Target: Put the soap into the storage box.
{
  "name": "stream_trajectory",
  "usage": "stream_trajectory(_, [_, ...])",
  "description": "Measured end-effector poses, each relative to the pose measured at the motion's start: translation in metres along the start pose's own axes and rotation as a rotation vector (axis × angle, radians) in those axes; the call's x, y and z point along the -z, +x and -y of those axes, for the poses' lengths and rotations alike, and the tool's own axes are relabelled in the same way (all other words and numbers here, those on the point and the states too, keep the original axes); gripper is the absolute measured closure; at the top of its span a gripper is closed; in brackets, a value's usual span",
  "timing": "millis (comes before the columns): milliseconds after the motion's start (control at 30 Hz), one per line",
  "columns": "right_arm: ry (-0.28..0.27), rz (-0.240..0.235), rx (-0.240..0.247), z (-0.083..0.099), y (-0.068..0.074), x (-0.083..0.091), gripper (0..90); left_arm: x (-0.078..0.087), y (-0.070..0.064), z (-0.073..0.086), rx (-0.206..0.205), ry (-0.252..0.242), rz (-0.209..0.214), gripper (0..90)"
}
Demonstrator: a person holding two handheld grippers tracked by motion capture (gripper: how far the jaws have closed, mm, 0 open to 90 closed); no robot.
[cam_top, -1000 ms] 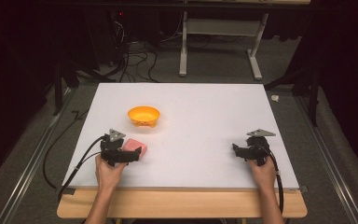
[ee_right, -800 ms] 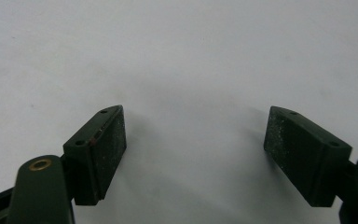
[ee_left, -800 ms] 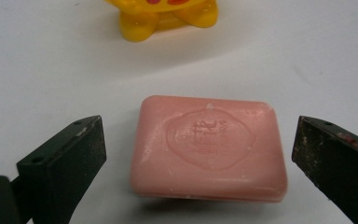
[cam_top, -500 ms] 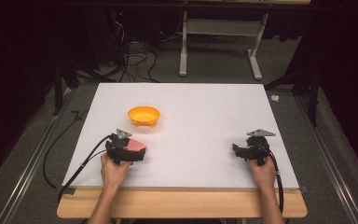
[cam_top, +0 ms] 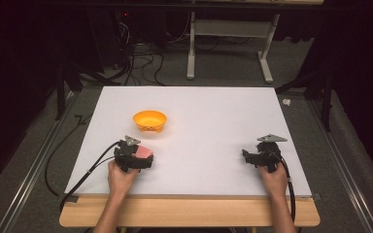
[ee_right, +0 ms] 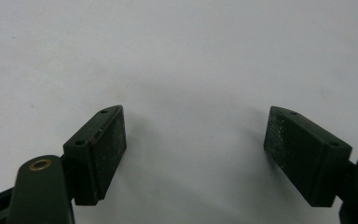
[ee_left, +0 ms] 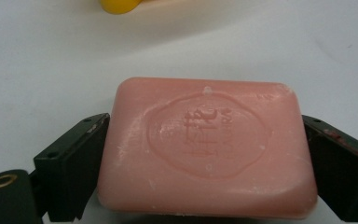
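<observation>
Surface: white table (cam_top: 213, 121), rectangular, with a pale wooden edge along the person's side. It stands in a dark room on grey floor; black cables (cam_top: 141, 63) lie on the floor beyond the table's far edge, beside a grey metal stand (cam_top: 228, 48). A small white scrap (cam_top: 286, 102) lies on the floor just off the table's far right corner.

Items on the table:
1. Orange bowl (cam_top: 150, 120), left of the table's centre, upright.
2. Pink soap bar (ee_left: 207, 149), near the table's front left, short of the bowl and apart from it. Its top face carries a pressed oval emblem with raised characters, too soft to read.
3. Left gripper (cam_top: 135, 158), held in the left hand (cam_top: 120, 175) near the table's front left. Its jaws are clamped on the two short ends of the soap bar, which lies flat between them.
4. Right gripper (cam_top: 249, 158), held in the right hand (cam_top: 273, 178) near the table's front right, well apart from the bowl. Its jaws stand wide apart over bare table, with nothing between them.

Change against earlier frames: the left gripper with the soap has travelled toward the table's centre and slightly nearer the bowl; right gripper and bowl unchanged.
</observation>
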State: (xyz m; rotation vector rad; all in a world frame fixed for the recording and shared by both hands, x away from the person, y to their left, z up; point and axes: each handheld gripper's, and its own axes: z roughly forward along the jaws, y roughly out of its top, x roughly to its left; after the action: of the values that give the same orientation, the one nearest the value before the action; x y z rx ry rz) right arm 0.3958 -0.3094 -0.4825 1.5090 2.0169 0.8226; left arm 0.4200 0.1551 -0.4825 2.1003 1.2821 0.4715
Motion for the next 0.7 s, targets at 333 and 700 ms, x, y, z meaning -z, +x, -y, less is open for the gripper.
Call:
stream_trajectory(333, [0.0, 0.0, 0.0, 0.0, 0.0, 0.0, 21.4, 0.0015, -0.0009, 0.0014, -0.012, -0.012, -0.001, 13.4])
stream_trajectory(700, [0.0, 0.001, 0.004, 0.0001, -0.0002, 0.0, 21.4, 0.0036, -0.0025, 0.0018, -0.006, -0.005, 0.0, 13.5])
